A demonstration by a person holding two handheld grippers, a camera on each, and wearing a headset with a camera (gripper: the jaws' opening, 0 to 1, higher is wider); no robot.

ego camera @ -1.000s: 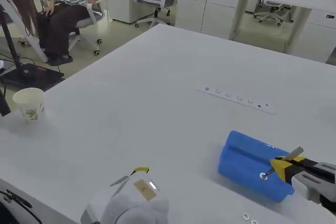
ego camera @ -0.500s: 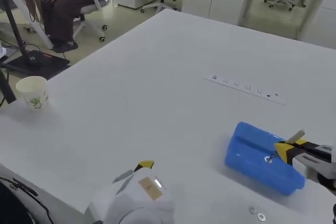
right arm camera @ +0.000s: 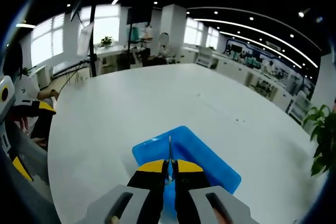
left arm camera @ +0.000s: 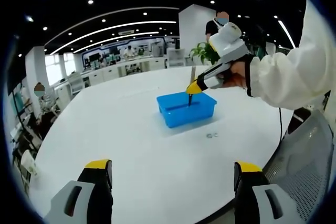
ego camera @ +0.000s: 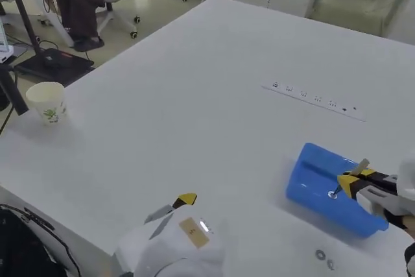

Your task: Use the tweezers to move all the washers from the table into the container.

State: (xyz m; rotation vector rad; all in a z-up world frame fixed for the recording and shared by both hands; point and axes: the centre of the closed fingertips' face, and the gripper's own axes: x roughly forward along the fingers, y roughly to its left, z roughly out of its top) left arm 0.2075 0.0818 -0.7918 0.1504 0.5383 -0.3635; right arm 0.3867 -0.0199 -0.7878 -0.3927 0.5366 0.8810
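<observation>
Clamping the tweezers [right arm camera: 169, 148] in the right gripper [right arm camera: 169, 167], with the jaws drawn almost together on the tool's shank. Pointing the tweezer tips down into the blue container [ego camera: 311, 180], over its inner floor near the middle. Carrying a washer [ego camera: 333, 194] at the tips, as seen in the head view; not resolving whether it is touching the container floor. Holding the left gripper [left arm camera: 170, 179] low over the near part of the table [ego camera: 194, 95], well apart from the container, with the jaws spread wide and gripping nothing. Showing two loose washers [ego camera: 321, 254] lying on the table just beside the container's near wall, close to each other. Also showing a paper cup [ego camera: 48, 102] standing upright near the table's left edge, and a power strip [ego camera: 318, 100] lying flat beyond the container.
</observation>
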